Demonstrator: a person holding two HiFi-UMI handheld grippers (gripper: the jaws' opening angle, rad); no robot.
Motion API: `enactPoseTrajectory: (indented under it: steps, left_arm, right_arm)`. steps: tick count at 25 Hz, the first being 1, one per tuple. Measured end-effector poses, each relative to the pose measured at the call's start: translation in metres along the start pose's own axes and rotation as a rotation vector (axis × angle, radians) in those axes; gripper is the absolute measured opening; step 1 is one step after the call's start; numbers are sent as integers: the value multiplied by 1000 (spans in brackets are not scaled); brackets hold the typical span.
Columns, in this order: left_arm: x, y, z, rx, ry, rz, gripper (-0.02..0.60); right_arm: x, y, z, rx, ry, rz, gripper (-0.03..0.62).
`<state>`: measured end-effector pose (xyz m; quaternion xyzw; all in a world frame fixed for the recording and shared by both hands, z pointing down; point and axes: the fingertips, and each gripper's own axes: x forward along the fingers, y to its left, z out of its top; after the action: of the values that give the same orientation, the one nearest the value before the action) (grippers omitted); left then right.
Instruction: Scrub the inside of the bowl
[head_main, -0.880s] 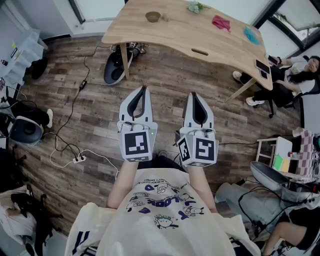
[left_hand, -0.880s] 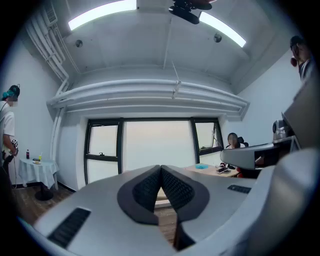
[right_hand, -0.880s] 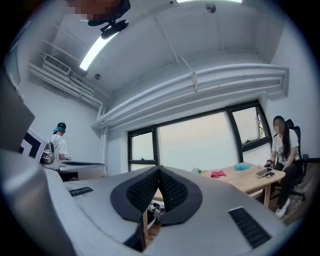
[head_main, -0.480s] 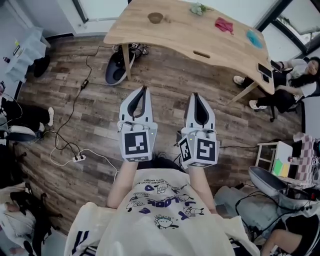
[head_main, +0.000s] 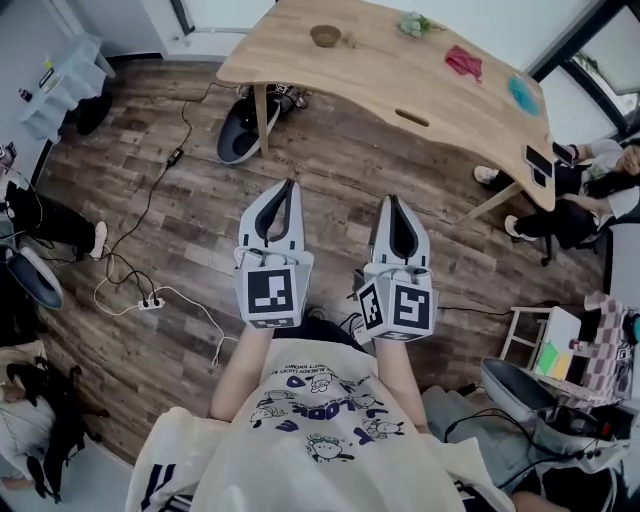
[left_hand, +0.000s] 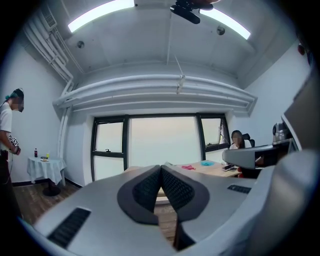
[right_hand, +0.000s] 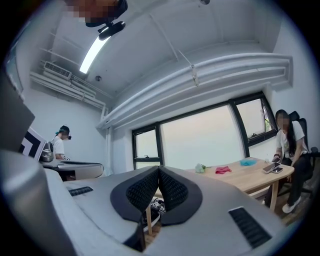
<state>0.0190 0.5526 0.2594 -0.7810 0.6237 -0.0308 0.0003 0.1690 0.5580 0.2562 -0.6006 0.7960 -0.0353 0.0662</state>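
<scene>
A small brown bowl (head_main: 325, 36) stands on the far left part of the wooden table (head_main: 400, 75), well ahead of both grippers. Further right on the table lie a green tuft (head_main: 418, 24), a red cloth (head_main: 464, 62) and a blue item (head_main: 522, 95). My left gripper (head_main: 290, 184) and right gripper (head_main: 389, 200) are held side by side over the wood floor, pointing level toward the table. Both are shut with nothing between the pads. From the right gripper (right_hand: 159, 169) I see the red cloth (right_hand: 223, 170); the bowl is hidden. The left gripper (left_hand: 161, 167) hides most of the table.
A dark round seat (head_main: 240, 130) sits on the floor by the table leg (head_main: 262, 118). Cables and a power strip (head_main: 150, 300) lie on the floor to the left. One person sits at the table's right end (head_main: 615, 175); another stands at the left (left_hand: 9, 130). A phone (head_main: 540, 160) lies on the table.
The table and floor have slid down and to the right in the head view. Both grippers stay side by side and shut.
</scene>
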Motion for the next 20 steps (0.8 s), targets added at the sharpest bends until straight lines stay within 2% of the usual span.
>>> enactPoseTrajectory:
  steps: [9, 20]
  left_arm:
    - [33, 10, -8, -11, 16, 9, 28]
    - [138, 56, 3, -19, -10, -58, 28]
  right_arm:
    - [35, -2, -9, -9, 16, 19, 8]
    - [140, -7, -5, -26, -17, -39, 8]
